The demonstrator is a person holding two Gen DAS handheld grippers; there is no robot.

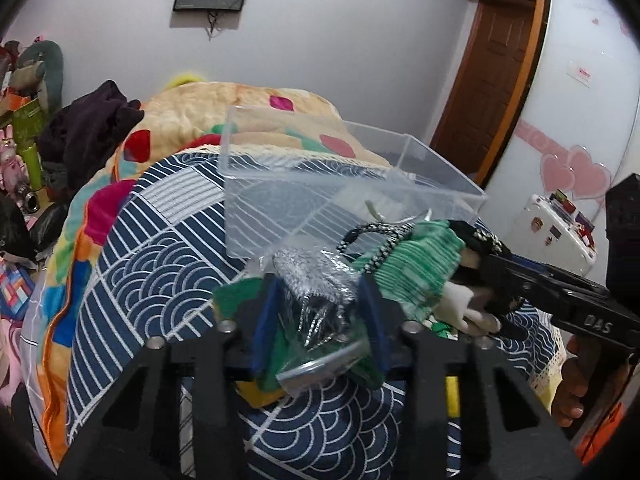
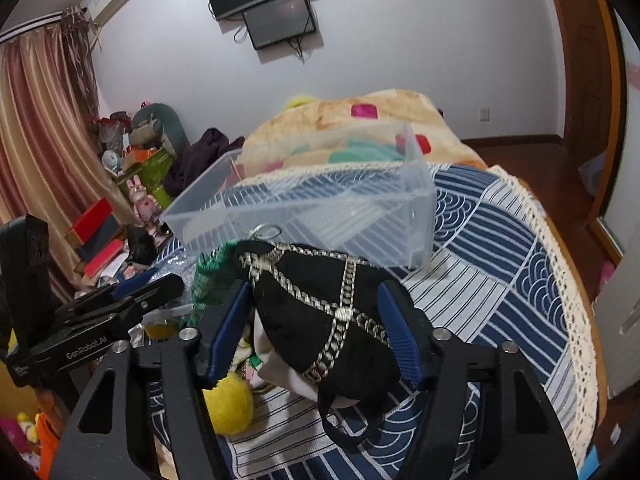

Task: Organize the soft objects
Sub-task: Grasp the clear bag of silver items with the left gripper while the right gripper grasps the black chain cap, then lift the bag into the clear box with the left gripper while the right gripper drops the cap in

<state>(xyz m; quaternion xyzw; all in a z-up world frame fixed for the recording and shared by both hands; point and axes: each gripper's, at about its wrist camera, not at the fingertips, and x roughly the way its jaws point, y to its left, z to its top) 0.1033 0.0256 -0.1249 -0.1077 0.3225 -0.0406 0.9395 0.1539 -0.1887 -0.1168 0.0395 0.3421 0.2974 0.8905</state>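
A clear plastic box sits on the blue wave-patterned bed cover, tilted; it also shows in the right wrist view. My left gripper is shut on a clear plastic bag holding a silver scrubby bundle, just in front of the box. My right gripper is shut on a black pouch with silver braid; it reaches in from the right in the left wrist view. A green knitted cloth lies between the two grippers. A yellow soft ball lies under the right gripper.
A colourful fleece blanket and dark clothes lie behind the box. Clutter of boxes and toys stands at the left by the curtain. A white case stands by the wardrobe at the right.
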